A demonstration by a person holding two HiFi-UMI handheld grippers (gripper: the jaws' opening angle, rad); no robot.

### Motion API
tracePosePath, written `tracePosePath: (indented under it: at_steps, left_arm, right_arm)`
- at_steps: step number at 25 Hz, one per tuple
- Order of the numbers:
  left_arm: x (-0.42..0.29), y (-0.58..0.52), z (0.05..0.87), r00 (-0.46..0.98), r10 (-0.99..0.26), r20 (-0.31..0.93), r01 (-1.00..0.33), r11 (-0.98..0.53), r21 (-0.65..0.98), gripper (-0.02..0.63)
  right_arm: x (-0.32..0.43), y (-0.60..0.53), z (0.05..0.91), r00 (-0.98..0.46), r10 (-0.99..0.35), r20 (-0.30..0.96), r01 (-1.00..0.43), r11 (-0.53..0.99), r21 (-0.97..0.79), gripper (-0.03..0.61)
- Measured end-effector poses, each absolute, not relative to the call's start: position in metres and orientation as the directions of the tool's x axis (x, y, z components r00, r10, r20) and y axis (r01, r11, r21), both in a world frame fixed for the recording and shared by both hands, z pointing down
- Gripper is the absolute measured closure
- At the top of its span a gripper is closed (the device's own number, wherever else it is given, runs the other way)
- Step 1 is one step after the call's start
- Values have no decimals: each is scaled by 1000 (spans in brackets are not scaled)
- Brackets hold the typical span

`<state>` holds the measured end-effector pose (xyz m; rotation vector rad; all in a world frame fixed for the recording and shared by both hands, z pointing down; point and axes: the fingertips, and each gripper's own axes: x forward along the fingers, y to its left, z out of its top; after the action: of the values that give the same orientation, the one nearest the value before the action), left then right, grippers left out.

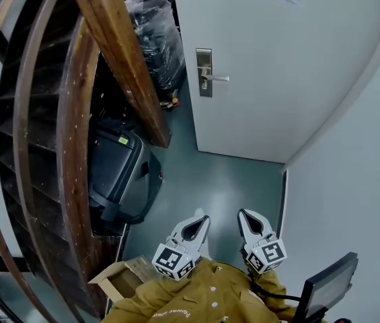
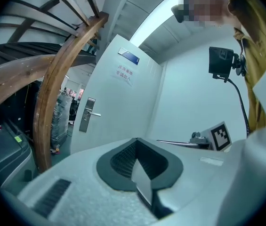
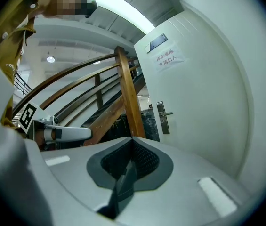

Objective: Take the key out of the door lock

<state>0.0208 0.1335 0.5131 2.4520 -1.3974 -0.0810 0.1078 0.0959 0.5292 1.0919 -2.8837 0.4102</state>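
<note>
From where I stand, the left gripper (image 1: 202,219) has its jaws pressed together with nothing between them, and the right gripper (image 1: 245,215) beside it is closed and empty too. Both are held close to the person's chest, pointing toward the far end of the room. Bare floor (image 1: 223,187) lies ahead of them, with a black case (image 1: 116,173) to the left under the wooden staircase (image 1: 119,52). At the far side is the white door (image 1: 277,66), closed, with its lock plate (image 1: 204,73) and lever handle (image 1: 216,78) well away from both grippers. The key itself is too small to make out from here; presumably it sits in that plate. I'd say the job has hardly begun. The next step is to walk up to the door, open one gripper's jaws and line them up on the key.
</note>
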Motion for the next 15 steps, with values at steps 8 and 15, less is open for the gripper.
tracePosePath:
  at_steps: [8,15]
  left_arm:
    - [-36,-35,476,573,-815,90,-796,-526,300,615]
    - [-45,-122,474,593,-799,95,-774,-535,338,615]
  right_arm:
    - [55,-71,485,-714,-694,93,-693,682,-232,572]
    - [53,-145,480,-690,-713,125,-720,658,-220,572]
